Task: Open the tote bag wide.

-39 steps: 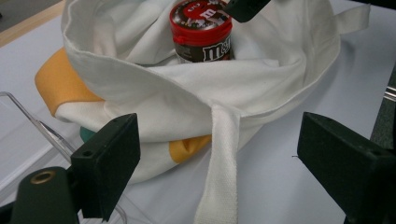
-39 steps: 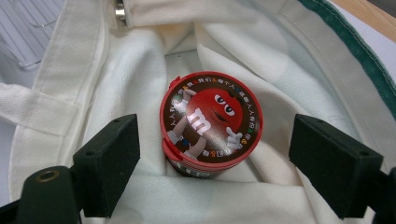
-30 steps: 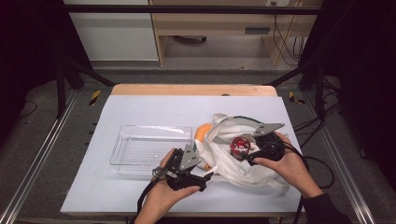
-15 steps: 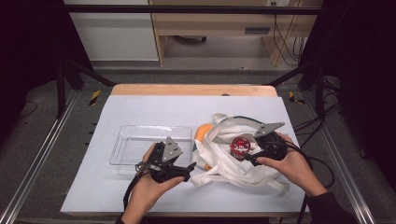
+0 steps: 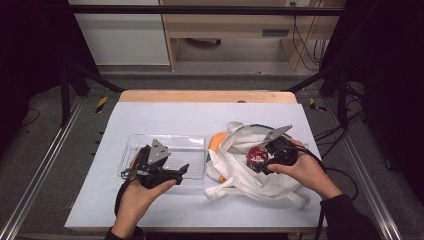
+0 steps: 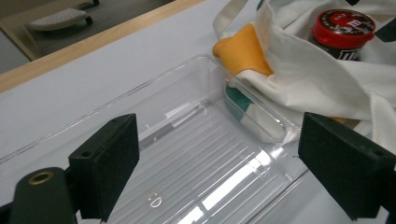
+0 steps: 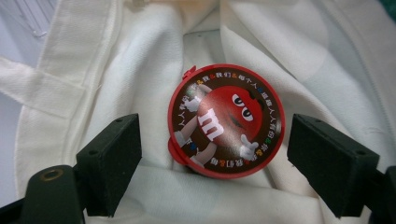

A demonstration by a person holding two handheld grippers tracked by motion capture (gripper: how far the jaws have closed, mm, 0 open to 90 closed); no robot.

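Observation:
A crumpled white cloth bag (image 5: 250,170) with an orange patch (image 5: 216,142) lies right of centre on the table. A red-lidded candy jar (image 5: 257,155) (image 7: 226,122) (image 6: 343,30) pokes out of it. My right gripper (image 5: 257,162) (image 7: 215,172) is open, its jaws standing either side of the jar's lid, not touching it. A clear plastic tray (image 5: 192,145) (image 6: 196,154) sits left of the bag. My left gripper (image 5: 184,170) (image 6: 224,172) hovers open over the tray's near part, holding nothing. A green and white piece (image 6: 252,116) lies against the tray's end wall.
A light sheet (image 5: 150,115) covers the table, with a wooden edge (image 5: 205,96) at the back. Metal rails (image 5: 45,165) run along both sides. Cables (image 5: 340,170) trail off to the right. Cabinets (image 5: 120,35) stand beyond the table.
My left gripper has moved left, away from the bag and over the clear tray. The right gripper has stayed at the jar.

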